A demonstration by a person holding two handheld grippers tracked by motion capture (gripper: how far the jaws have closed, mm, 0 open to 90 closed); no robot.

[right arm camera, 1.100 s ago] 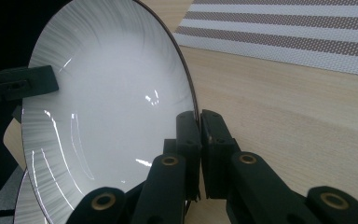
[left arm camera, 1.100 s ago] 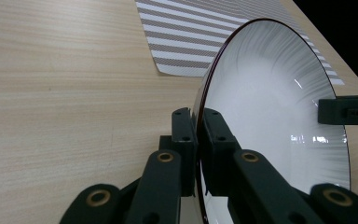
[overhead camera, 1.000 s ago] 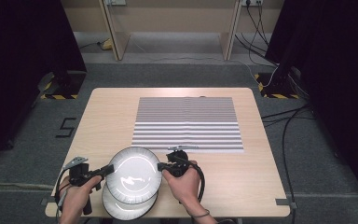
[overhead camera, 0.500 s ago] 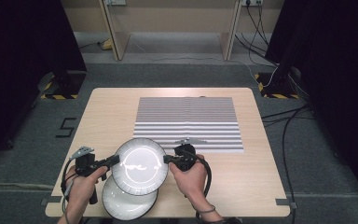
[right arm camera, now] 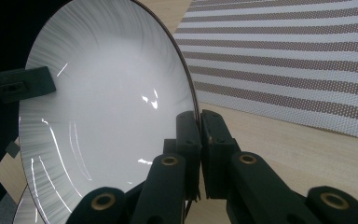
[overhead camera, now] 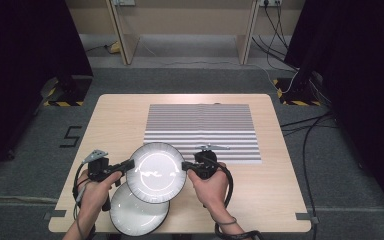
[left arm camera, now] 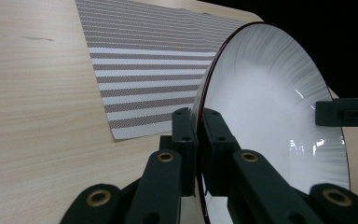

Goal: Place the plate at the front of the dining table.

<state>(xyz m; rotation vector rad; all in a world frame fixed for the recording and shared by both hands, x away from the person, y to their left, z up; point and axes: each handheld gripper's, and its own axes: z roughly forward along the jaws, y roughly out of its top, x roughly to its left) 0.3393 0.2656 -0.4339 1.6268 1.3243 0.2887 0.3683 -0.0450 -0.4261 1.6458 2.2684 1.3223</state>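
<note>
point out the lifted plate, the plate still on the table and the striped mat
lifted plate [overhead camera: 156,172], high view, centre of its white face
lower plate [overhead camera: 135,215], high view, exposed white face near the table's front edge
striped mat [overhead camera: 200,125], high view, middle of its stripes

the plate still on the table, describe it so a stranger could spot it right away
On the wooden table, look at the near edge, on the person's left, well short of the striped mat. The lower plate lies flat there, partly covered by the raised plate, which both tongs grip by its rim.
</note>
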